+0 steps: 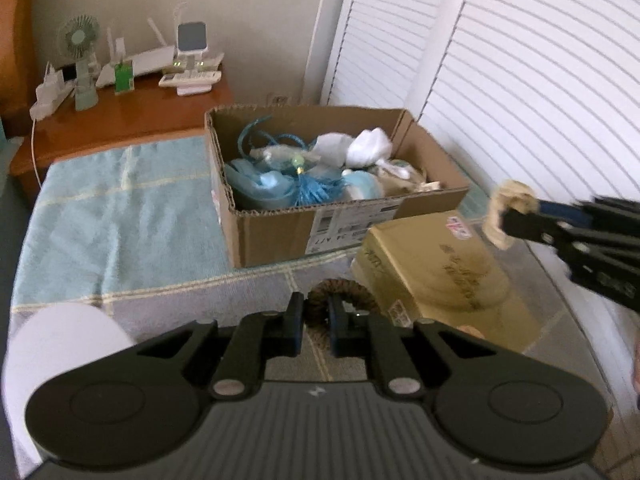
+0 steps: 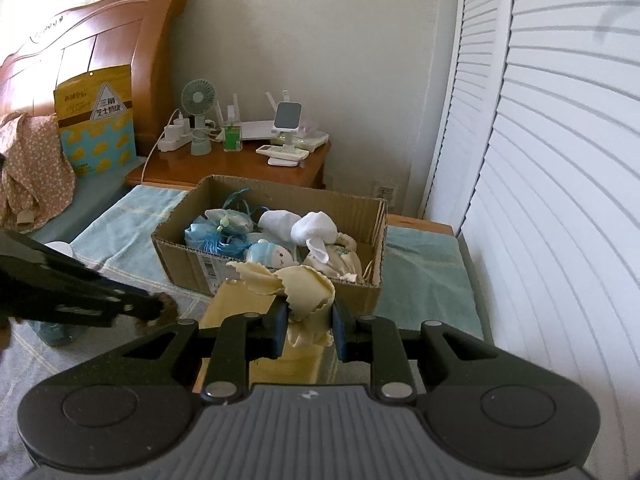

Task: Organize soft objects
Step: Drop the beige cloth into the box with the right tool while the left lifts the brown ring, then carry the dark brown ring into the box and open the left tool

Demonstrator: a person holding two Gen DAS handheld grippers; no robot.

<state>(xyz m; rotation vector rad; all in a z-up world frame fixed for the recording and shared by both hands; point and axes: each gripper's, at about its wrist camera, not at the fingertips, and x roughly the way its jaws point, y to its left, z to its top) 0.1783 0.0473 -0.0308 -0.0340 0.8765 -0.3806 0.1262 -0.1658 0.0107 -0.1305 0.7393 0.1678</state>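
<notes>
While the cardboard box [image 1: 320,216] stands on the bed's blue towel [image 1: 120,220], a white roll [image 1: 60,344] lies well to its left near the left tool [image 1: 316,320]. That tool, in front of the box, is pressed together on a dark brown fuzzy ring [image 1: 344,292]. Inside the box lie blue ribbons [image 1: 312,192], white socks [image 1: 368,144] and a small plush doll [image 2: 272,254]. Right of the box, above a yellowish carton [image 1: 432,272], the right tool [image 2: 310,320] pinches a crumpled cream cloth [image 2: 304,284].
</notes>
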